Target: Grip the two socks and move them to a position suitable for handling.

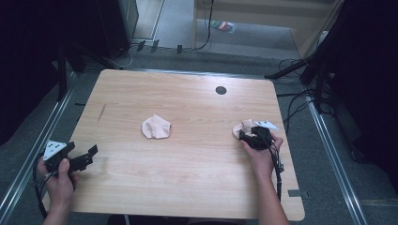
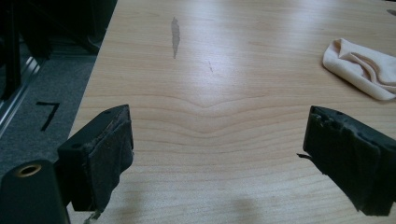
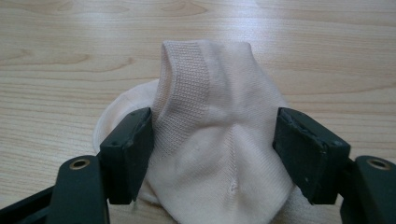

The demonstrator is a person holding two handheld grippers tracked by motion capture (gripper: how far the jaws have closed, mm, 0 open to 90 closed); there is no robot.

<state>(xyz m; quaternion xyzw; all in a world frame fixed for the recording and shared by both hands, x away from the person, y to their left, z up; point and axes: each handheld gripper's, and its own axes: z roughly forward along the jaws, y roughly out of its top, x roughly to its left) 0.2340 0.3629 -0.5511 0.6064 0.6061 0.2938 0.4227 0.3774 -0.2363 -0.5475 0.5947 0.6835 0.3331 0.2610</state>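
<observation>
- Our right claw (image 3: 212, 140) straddles a pale pink sock (image 3: 219, 154) near the right edge of the desk (image 1: 187, 164) — jaws either side, the left one touching the fabric, the right one just beside it, not clenched.
- Our left claw (image 2: 217, 154) hangs released over the bare near-left corner.
- A second pale sock (image 1: 156, 127) lies mid-desk, well apart.

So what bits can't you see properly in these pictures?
- High view: the pale pink sock on the right is mostly covered by the right gripper and hand.
- Left gripper view: the other pale pink sock is cut off by the right edge.
- Right gripper view: the sock's near end runs off the bottom edge.
</observation>
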